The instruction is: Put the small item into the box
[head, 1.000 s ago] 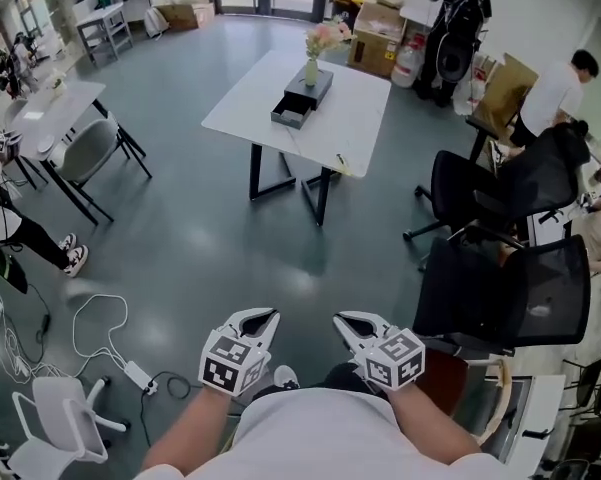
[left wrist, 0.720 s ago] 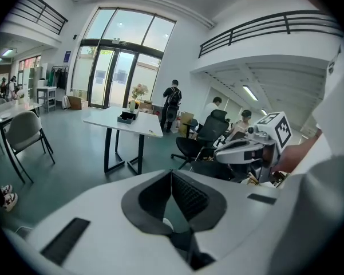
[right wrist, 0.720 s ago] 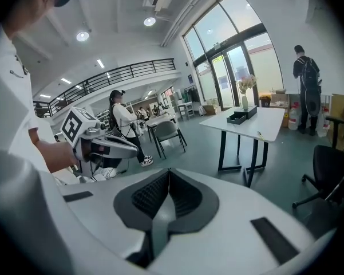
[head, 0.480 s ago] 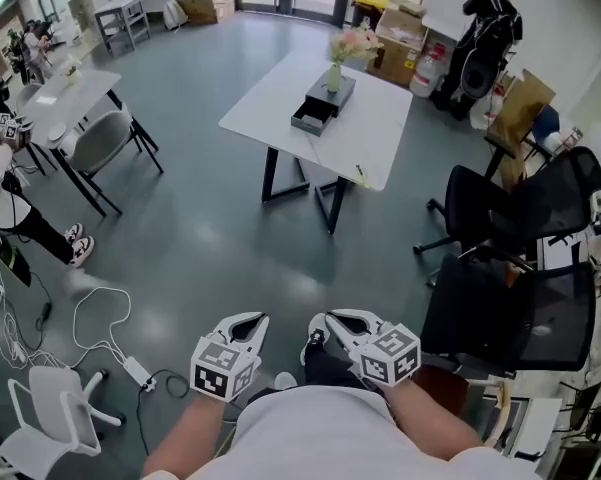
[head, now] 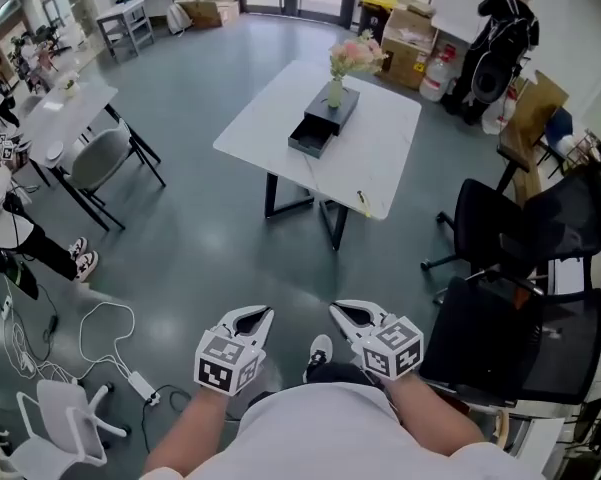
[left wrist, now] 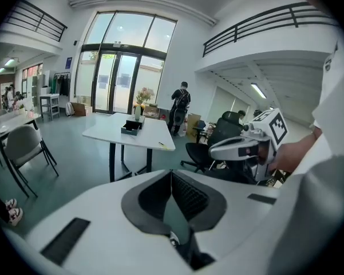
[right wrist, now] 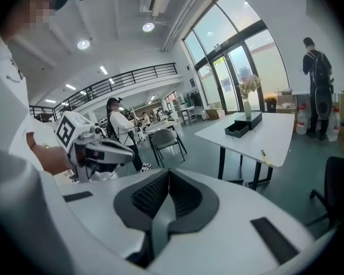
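A white table (head: pixel 380 153) stands ahead across the grey floor. On it are a dark box (head: pixel 322 125) with its drawer pulled out, a vase of pink flowers (head: pixel 337 86), and a small yellow item (head: pixel 361 200) near the table's near edge. Both grippers are held low in front of my body, far short of the table. My left gripper (head: pixel 254 314) is shut and holds nothing, and so is my right gripper (head: pixel 346 312). The left gripper view shows shut jaws with the box (left wrist: pixel 130 129) far off. The right gripper view shows the box (right wrist: pixel 241 127) and the item (right wrist: pixel 264 154).
Black office chairs (head: pixel 500 230) stand at the right between me and the table. A grey chair (head: pixel 98 155) and a second table (head: pixel 60 108) are at the left. White cables (head: pixel 100 333) lie on the floor. A person (head: pixel 502 30) stands by cardboard boxes (head: pixel 408 30) at the back.
The view has shifted forward: the table sits lower and looks slightly nearer than a second ago. Both grippers stay shut and low in front of me.
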The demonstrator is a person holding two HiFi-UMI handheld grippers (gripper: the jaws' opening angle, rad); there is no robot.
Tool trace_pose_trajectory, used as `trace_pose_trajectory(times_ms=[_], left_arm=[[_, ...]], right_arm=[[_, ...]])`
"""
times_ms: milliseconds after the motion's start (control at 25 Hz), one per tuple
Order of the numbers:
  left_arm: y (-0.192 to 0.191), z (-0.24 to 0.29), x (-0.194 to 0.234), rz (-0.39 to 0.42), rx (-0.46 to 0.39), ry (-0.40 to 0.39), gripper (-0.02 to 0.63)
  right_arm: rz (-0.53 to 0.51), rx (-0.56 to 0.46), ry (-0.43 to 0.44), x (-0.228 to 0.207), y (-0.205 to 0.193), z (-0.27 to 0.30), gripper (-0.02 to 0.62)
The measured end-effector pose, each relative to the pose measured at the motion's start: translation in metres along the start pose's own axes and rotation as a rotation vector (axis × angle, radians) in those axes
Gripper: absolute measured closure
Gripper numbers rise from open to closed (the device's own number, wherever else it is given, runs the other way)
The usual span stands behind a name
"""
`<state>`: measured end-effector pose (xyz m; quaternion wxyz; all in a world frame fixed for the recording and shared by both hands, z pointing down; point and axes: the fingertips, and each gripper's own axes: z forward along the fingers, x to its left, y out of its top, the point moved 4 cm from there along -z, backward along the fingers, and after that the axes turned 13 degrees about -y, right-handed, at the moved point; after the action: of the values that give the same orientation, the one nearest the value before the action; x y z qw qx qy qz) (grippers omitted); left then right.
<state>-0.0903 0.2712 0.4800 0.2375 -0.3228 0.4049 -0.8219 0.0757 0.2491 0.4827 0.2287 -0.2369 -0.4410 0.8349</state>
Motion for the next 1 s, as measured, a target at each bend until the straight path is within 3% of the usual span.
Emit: trace_pose_trajectory(times_ms=[240,680,1000], left_arm=[[0.049,0.046,0.023,0.012,0.009,0.026,0.589],[0.069,0.102,0.03,0.023,0.087,0.019,0.589],[0.079,0.13,0.048,0.057,0.136,-0.05,0.589]], right_arm=[[-0.061,0.012,0.012,-0.051,0.024,0.027,0.58],[-0.02,0.023,0.006,-0.116,0.032,0.049,0.58],[0.019,0.029,-0.053,-0.132,0.028,0.059,0.58]])
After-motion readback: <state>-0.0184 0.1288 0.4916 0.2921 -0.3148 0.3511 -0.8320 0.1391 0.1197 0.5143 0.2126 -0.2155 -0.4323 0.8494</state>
